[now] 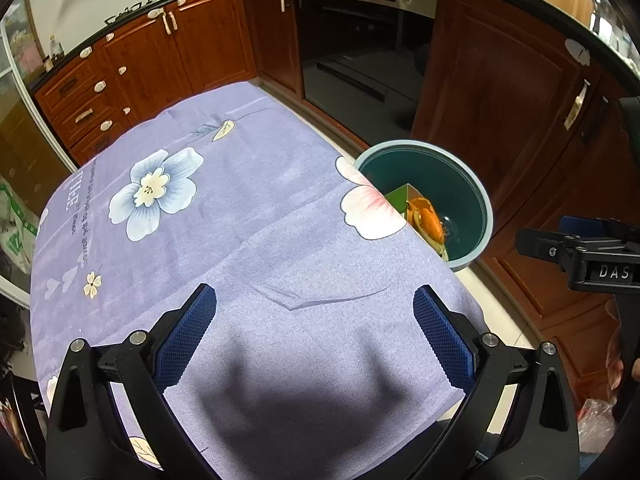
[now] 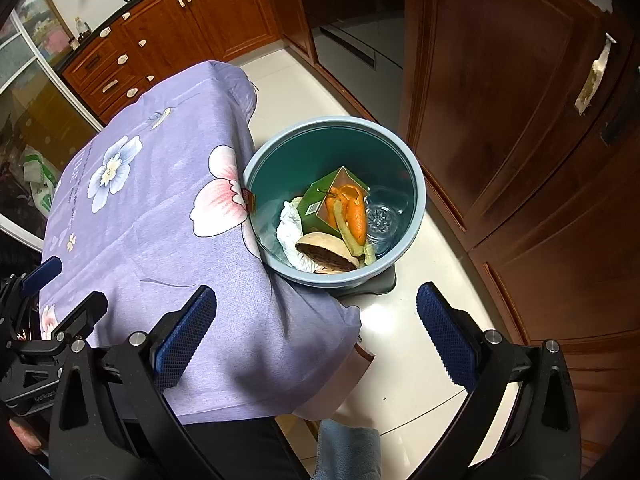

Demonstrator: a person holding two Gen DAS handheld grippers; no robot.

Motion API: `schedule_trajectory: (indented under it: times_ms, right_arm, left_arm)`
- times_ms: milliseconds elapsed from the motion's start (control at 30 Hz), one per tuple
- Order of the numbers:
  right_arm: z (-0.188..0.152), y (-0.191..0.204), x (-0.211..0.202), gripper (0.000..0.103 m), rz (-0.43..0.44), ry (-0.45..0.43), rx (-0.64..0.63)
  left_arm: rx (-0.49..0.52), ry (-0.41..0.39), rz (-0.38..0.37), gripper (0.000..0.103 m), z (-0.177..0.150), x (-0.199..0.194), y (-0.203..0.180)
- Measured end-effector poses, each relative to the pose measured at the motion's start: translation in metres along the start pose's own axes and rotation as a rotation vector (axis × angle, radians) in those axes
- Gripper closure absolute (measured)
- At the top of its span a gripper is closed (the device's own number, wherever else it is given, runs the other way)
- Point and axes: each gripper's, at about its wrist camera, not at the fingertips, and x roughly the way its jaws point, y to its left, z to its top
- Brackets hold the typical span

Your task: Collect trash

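Lilac cloth with printed flowers covers the table, and in both views its top shows no loose scrap at all; nothing to pick up lies on the part of the cloth the cameras reach. That suggests the collecting is done or very nearly so, though the near edge of the table is hidden beneath the grippers and the floor beyond the bin is only partly seen.

The blue-grey bin stands on the pale floor, pressed against the table's right-hand corner, with the cloth's hem draping over its rim. Inside lies the trash, piled toward the table side. Largest is a green carton, tipped on one corner. Beside it sits crumpled white paper. In front is a brown, round half-shell, possibly a coconut or a bun; it is hard to tell which. Curled orange peel rests across the carton, bright outside and pale inside. A clear plastic lid or cup lies at the bottom, barely visible against the teal wall.

The left gripper hovers over the table's near end, fingers spread wide and holding nothing. The right gripper hangs above the table corner and floor, likewise spread apart and empty.
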Motion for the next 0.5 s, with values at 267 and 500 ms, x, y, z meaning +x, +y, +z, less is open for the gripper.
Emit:
schedule_trajectory:
  times_ms: [267, 500]
  right_arm:
    - [0.0004, -0.0018, 0.0003, 0.007, 0.000, 0.000, 0.005]
    - [0.0006, -0.0024, 0.0005, 0.007, -0.001, -0.001, 0.004]
  left_arm:
    - [0.010, 0.000, 0.003, 0.004, -0.0010, -0.0008, -0.0017]
    - [0.015, 0.000, 0.007, 0.004, -0.0009, -0.0004, -0.0026]
